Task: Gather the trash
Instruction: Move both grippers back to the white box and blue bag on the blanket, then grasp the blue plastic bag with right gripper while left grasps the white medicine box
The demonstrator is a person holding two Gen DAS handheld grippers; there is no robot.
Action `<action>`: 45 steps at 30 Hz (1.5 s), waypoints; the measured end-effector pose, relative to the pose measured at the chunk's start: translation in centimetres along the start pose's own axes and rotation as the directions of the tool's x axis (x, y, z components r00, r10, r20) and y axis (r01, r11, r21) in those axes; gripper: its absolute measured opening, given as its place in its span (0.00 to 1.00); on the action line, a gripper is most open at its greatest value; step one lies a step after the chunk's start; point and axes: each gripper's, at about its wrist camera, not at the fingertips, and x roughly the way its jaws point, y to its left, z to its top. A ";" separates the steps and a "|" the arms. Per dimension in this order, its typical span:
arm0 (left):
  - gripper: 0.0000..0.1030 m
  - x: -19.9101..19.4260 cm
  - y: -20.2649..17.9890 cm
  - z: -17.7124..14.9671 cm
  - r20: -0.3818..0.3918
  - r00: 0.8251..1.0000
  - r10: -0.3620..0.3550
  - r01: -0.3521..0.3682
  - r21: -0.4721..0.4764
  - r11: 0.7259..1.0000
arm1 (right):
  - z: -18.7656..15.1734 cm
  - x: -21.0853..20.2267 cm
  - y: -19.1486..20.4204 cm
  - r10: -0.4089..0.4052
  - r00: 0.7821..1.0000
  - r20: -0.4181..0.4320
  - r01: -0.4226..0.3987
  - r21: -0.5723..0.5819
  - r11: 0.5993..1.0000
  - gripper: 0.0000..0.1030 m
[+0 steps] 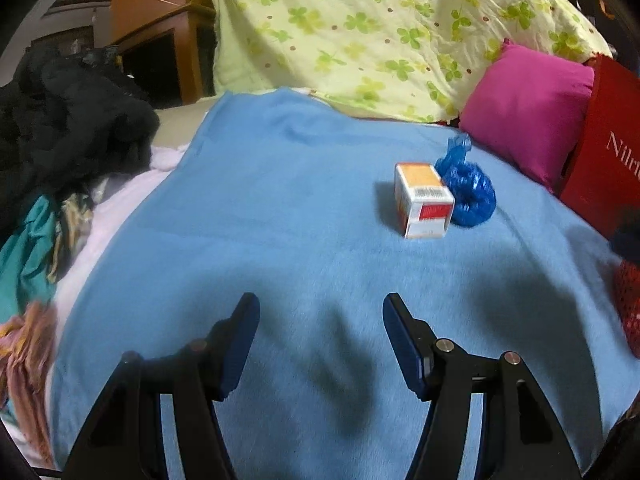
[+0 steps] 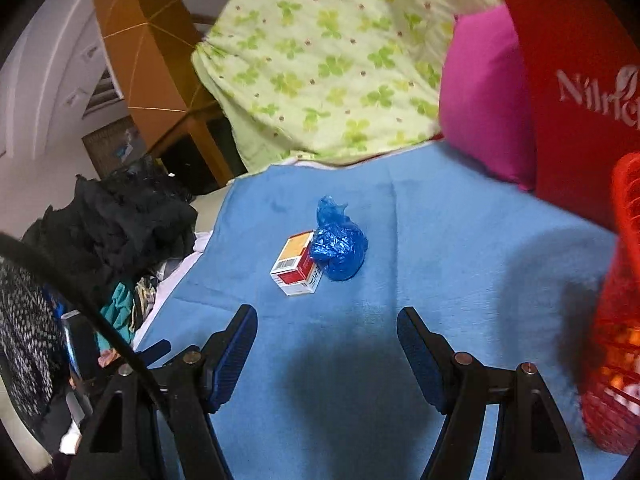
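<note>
A small white, orange and red carton (image 1: 422, 204) (image 2: 296, 264) lies on the light blue blanket (image 1: 280, 220) (image 2: 440, 240). A crumpled blue plastic bag (image 1: 468, 188) (image 2: 338, 248) rests against the carton's right side. My left gripper (image 1: 320, 304) hovers open over bare blanket, short of and left of the carton, with nothing between its fingers. My right gripper (image 2: 326, 316) is open too, just short of the carton and bag, and empty. A red mesh basket (image 2: 616, 320) (image 1: 628, 304) stands at the right edge with orange and white items inside.
A pink cushion (image 1: 528, 108) (image 2: 484, 100) and a red paper bag (image 1: 604, 160) (image 2: 576, 88) stand behind at the right. A green clover-print quilt (image 1: 360, 32) (image 2: 328, 64) is heaped at the back. Dark clothes (image 1: 68, 120) (image 2: 120, 220) pile up on the left.
</note>
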 end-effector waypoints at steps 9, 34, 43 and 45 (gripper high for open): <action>0.63 2.5 -1.2 2.1 0.023 0.998 -0.055 0.055 0.039 0.998 | 3.5 9.2 -2.2 0.057 0.995 -0.085 -0.044 0.149 0.988 0.74; 0.74 7.0 -3.6 6.4 0.027 0.971 -0.238 0.239 0.002 0.971 | 6.1 12.7 -3.8 0.018 0.995 -0.099 -0.001 0.167 0.986 0.47; 0.75 10.1 -6.0 8.1 -0.086 0.978 -0.191 0.188 -0.043 0.981 | 6.1 7.0 -4.4 -0.033 0.999 -0.044 0.038 0.121 0.992 0.47; 0.71 10.4 -6.0 8.3 -0.093 0.980 -0.179 0.174 -0.055 0.983 | 6.2 6.5 -4.2 -0.032 0.999 -0.039 0.036 0.111 0.993 0.47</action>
